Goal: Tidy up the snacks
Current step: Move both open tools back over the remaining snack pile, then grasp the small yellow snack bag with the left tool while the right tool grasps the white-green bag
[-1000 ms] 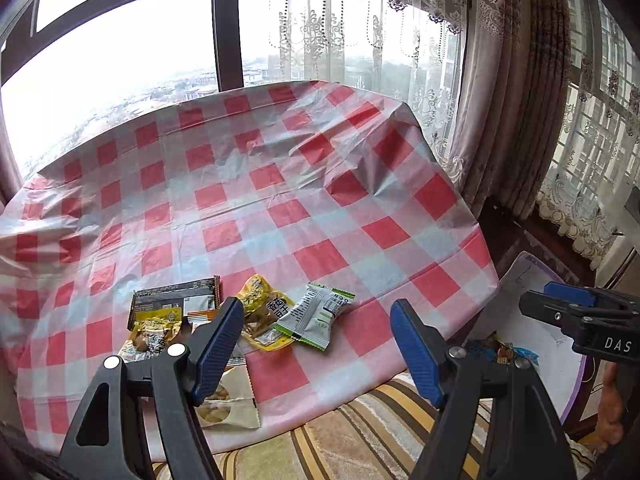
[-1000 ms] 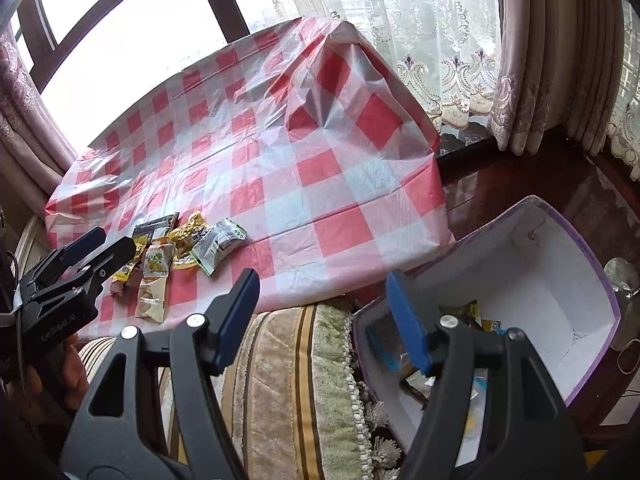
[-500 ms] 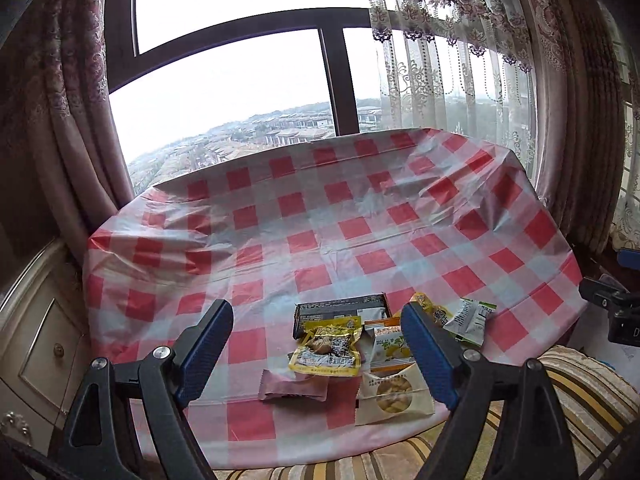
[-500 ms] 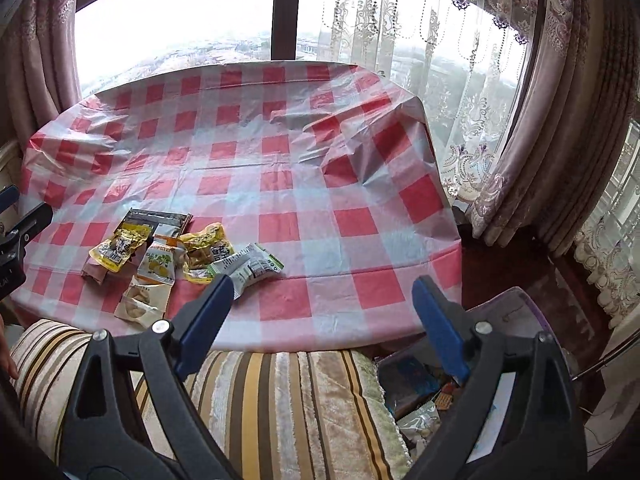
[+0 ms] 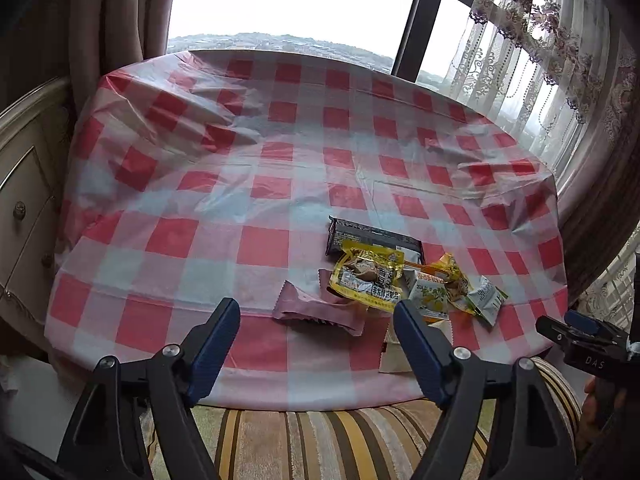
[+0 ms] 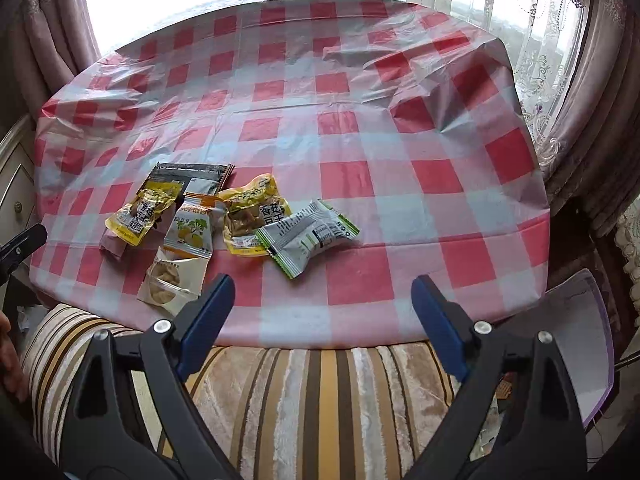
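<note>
Both grippers hang over the striped cushion (image 6: 320, 400) at the table's near edge, tilted down toward the snacks. The left gripper (image 5: 316, 320) holds nothing; its jaws stand apart and are narrowing, with only tablecloth between the tips. The right gripper (image 6: 323, 296) is likewise empty, its wide jaws drawing in a little.

Just ahead of the left gripper lies the pink packet (image 5: 320, 308), flat on the cloth near the edge, so it looks the easiest first pick. A pale cracker pouch (image 6: 172, 280) sits ahead and left of the right gripper, partly under an orange-and-white sachet (image 6: 190, 228).

Further out, the green-and-white packet (image 6: 308, 236) lies straight ahead of the right gripper, overlapping a yellow pouch (image 6: 250, 212). Another yellow pouch (image 5: 368, 276) rests on the dark flat packet (image 5: 372, 236), farthest of the heap. They are clustered together, presumably dumped for sorting.

To the right gripper's lower right, the purple-rimmed box (image 6: 596, 320) waits off the table, probably the destination.
</note>
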A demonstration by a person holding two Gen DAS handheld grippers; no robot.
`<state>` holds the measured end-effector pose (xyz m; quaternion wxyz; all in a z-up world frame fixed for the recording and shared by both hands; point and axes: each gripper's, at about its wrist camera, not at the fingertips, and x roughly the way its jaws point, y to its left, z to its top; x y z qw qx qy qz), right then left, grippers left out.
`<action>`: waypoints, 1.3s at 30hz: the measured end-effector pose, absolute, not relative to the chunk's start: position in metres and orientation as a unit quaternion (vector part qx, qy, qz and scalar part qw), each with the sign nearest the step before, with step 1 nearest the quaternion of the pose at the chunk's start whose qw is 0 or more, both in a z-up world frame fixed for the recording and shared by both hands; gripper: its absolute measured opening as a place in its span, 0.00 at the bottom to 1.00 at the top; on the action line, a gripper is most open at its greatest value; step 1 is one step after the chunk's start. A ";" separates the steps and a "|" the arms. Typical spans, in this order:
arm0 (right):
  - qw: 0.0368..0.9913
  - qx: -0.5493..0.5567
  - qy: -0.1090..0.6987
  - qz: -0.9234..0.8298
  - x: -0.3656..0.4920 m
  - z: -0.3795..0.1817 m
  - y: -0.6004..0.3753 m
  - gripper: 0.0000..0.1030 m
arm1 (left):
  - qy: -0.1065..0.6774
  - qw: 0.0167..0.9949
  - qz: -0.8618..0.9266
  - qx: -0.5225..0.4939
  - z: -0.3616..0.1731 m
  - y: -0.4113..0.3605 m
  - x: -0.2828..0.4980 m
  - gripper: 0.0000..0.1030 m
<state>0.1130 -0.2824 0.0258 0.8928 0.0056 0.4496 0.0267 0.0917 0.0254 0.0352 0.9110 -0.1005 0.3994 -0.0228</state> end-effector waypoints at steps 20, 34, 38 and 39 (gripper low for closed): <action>0.855 0.091 0.511 0.011 0.158 -0.010 -0.296 0.85 | 0.483 0.864 -0.112 -0.086 -0.006 -0.009 0.191 0.75; 0.845 0.125 0.520 -0.020 0.194 -0.025 -0.293 0.81 | 0.504 0.850 -0.152 -0.032 -0.031 -0.036 0.225 0.52; 0.842 0.134 0.522 -0.027 0.203 -0.029 -0.292 0.79 | 0.496 0.854 -0.154 -0.024 -0.029 -0.038 0.221 0.49; 0.842 0.136 0.522 -0.028 0.205 -0.030 -0.291 0.79 | 0.494 0.856 -0.155 -0.021 -0.028 -0.039 0.220 0.48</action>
